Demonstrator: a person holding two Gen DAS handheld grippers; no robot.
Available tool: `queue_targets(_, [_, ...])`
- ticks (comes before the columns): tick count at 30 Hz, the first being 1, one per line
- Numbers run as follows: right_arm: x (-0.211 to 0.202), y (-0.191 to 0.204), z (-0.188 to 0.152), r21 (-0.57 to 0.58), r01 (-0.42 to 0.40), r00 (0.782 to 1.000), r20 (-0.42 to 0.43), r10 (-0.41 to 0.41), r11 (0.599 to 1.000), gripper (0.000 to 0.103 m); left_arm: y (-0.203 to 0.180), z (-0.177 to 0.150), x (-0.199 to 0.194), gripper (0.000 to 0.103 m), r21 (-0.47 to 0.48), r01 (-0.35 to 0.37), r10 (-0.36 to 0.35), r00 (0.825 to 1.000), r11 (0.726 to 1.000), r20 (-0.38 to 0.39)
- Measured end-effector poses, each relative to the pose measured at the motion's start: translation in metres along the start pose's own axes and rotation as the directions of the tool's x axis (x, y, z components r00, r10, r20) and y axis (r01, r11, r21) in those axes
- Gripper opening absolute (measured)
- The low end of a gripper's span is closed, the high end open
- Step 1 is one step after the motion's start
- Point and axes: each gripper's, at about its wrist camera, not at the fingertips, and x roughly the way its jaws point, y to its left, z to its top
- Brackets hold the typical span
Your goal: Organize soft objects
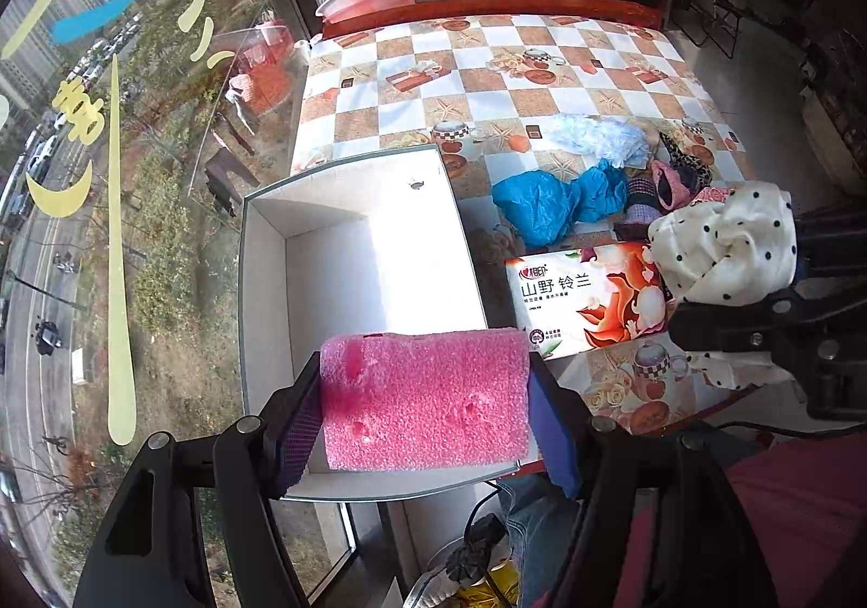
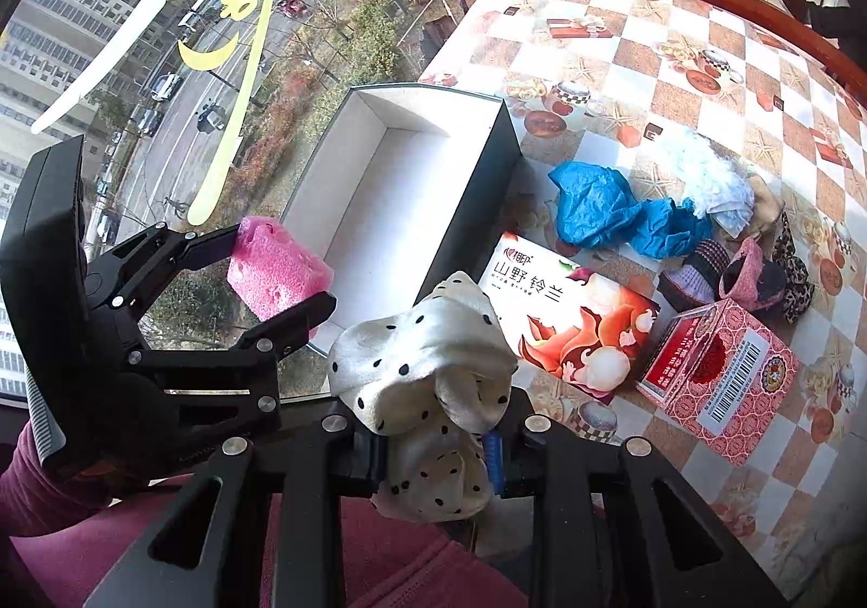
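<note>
A pink sponge (image 1: 425, 399) and a dotted cloth (image 2: 428, 369) are being held tightly by the left hand-held gripper (image 1: 422, 424) and the right hand-held gripper (image 2: 436, 451) over the empty white box (image 1: 347, 250), while other soft things are being left on the counter (image 1: 487, 66).

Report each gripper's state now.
Left gripper: closed on the pink sponge.
Right gripper: closed on the polka-dot cloth.

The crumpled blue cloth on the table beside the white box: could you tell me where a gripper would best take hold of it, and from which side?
Judging by its shape, grip the blue cloth on the high, bunched lobe nearest the white box, coming down from above. That lobe stands proud of the table with bare surface around it, while the far end runs into the white fluffy cloth and other pieces.
</note>
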Motion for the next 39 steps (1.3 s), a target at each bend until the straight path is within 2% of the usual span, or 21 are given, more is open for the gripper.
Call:
queue_targets(4, [0.013,0.006,0.004,-0.007,-0.002,0.999,-0.051,0.002,1.0,0.029,0.011,-0.005,0.003,0.073,-0.034,-0.003,0.003,1.0,0.999,-0.003])
queue_targets(11, [0.022,0.015,0.012,-0.042,0.011,0.997,-0.078,-0.014,0.999,0.029,0.022,-0.006,0.007,0.073,-0.076,0.007,-0.007,1.0,0.997,-0.002])
queue_targets(39, [0.031,0.021,0.017,-0.029,0.028,0.995,-0.094,-0.03,0.999,0.029,0.034,-0.003,0.017,0.073,-0.084,0.016,-0.016,1.0,0.996,-0.005])
